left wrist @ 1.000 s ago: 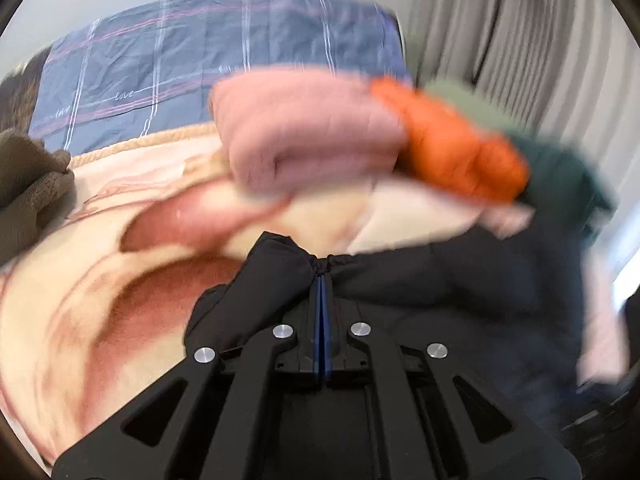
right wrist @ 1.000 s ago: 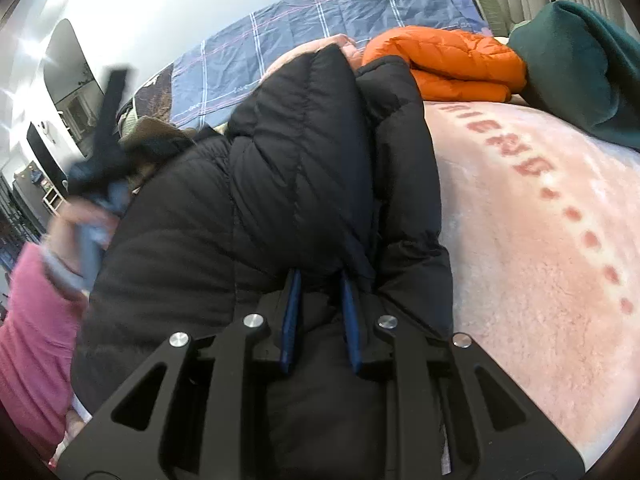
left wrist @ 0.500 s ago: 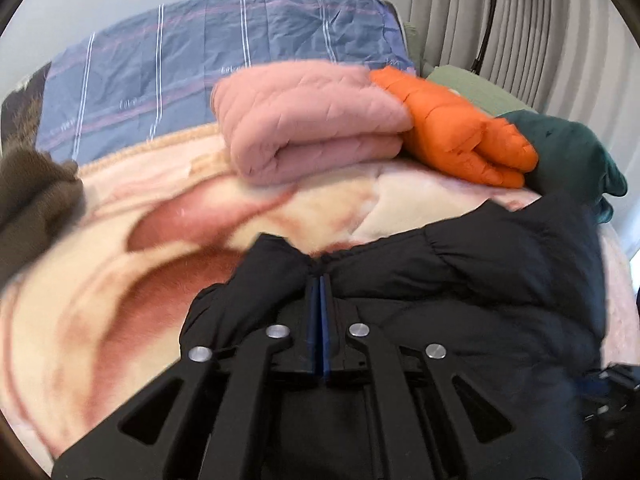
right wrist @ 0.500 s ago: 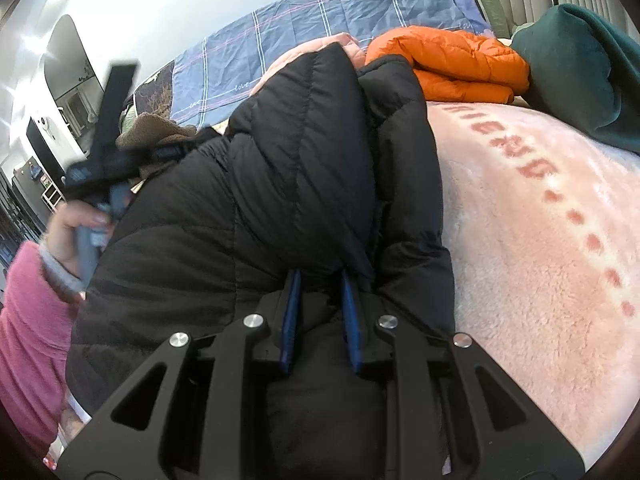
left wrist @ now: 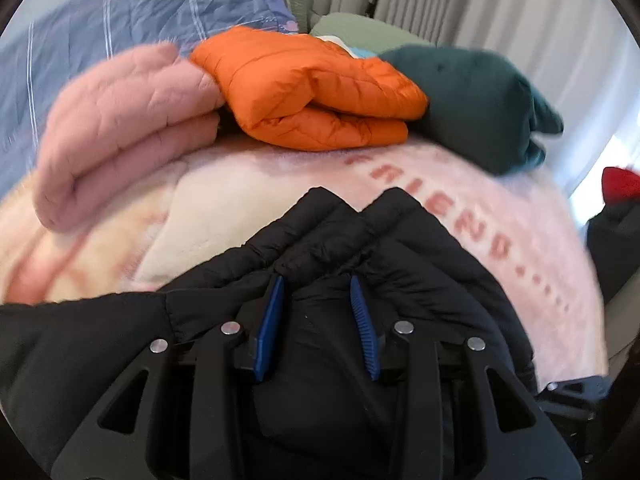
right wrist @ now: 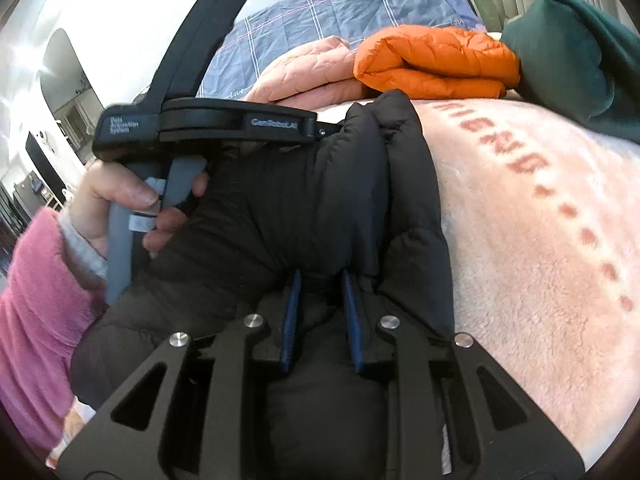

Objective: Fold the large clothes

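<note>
Now we have the black jacket [left wrist: 360, 240] doubled over on the blanket [right wrist: 540, 240], our left gripper [left wrist: 316, 292] opening off its fold, the right gripper [right wrist: 319, 284] pinching a hem, tidying left.

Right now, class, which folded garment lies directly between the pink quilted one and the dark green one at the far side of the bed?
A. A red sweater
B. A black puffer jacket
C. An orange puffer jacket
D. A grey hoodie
C: the orange puffer jacket sits folded between the pink quilted garment and the dark green garment.
</note>
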